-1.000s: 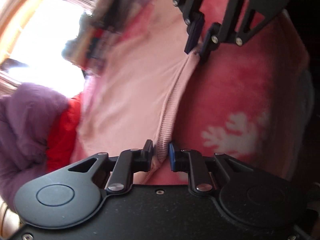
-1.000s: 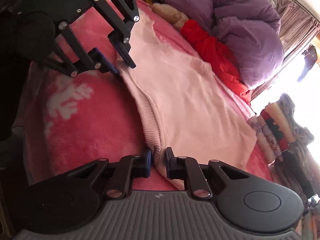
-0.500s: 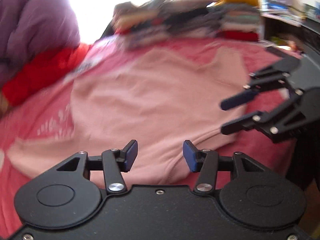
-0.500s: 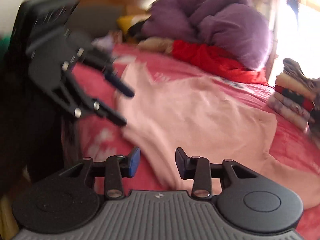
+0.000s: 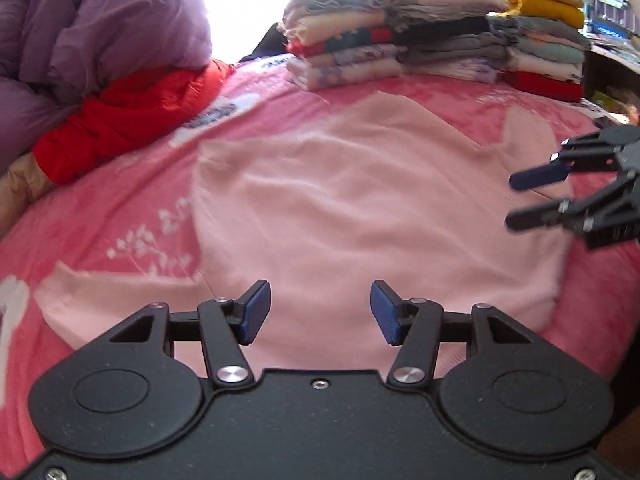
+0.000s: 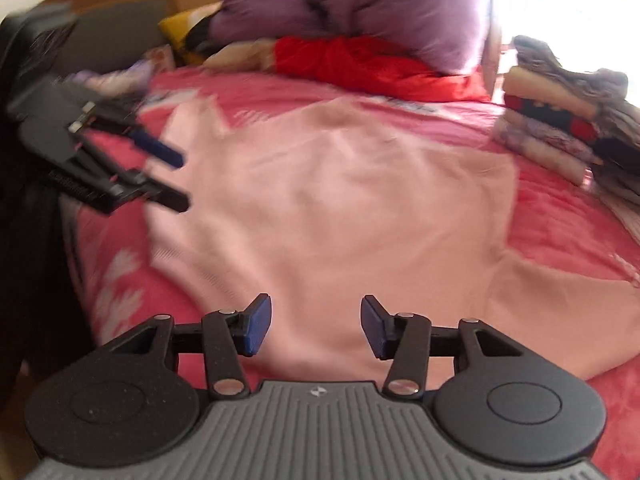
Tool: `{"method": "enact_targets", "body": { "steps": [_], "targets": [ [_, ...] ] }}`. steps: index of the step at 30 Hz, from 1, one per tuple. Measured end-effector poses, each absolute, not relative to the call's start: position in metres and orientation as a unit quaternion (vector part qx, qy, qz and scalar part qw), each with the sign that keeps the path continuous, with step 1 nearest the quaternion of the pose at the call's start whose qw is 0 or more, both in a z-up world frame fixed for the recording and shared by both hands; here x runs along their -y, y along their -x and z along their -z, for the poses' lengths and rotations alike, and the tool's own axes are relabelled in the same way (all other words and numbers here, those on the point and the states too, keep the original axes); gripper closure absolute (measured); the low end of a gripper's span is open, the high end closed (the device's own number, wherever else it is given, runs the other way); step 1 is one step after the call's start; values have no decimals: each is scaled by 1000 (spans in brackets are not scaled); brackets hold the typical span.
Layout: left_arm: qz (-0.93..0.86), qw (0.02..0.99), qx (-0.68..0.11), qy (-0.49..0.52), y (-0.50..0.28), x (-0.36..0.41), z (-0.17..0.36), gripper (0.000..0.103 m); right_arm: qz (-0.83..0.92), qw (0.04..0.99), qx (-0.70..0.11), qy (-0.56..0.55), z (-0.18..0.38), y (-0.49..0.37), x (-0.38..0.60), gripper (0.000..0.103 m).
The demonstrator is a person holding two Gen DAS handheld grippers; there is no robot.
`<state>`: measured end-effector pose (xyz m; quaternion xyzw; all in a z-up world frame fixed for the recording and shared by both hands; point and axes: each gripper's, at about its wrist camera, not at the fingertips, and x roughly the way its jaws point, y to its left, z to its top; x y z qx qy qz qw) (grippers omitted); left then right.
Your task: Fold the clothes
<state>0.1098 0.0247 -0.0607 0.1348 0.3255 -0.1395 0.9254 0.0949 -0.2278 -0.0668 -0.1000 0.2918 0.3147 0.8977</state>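
The right gripper is hovering over a pale pink garment that is lying spread on a pink bedspread, its jaws opening with nothing between them. The left gripper is reaching in from the left, blurred, jaws apart above the garment's edge. A purple duvet and red cloth are sitting beyond, folded clothes stacked at right.

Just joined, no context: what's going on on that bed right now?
A person holding a claw in each hand is folding clothes. A pale pink top lies spread flat on the pink bedspread. The left claw and right claw hover over its near edge, jaws opening, nothing between them. Stacks of folded clothes sit at the far side; no fold started yet.
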Motion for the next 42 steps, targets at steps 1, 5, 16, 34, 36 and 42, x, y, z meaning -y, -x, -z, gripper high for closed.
{"method": "enact_targets", "body": {
  "steps": [1, 5, 16, 34, 36, 42],
  "targets": [
    [134, 927, -320, -140, -121, -24, 58, 49, -308, 904, -286, 79, 64, -106, 233, 54],
    [120, 935, -310, -125, -177, -28, 52, 50, -270, 920, -284, 10, 58, -160, 249, 55],
    [98, 929, -350, -64, -311, -50, 84, 53, -213, 927, -297, 82, 70, -280, 221, 69],
    [112, 906, -389, 122, -359, -115, 93, 79, -213, 909, -356, 31, 102, -363, 256, 90],
    [110, 914, -371, 119, -353, -116, 83, 79, -213, 911, -354, -3, 97, -366, 269, 92],
    [153, 923, -340, 97, -321, -79, 57, 76, -203, 932, -299, -29, 46, -327, 309, 86]
  ]
}}
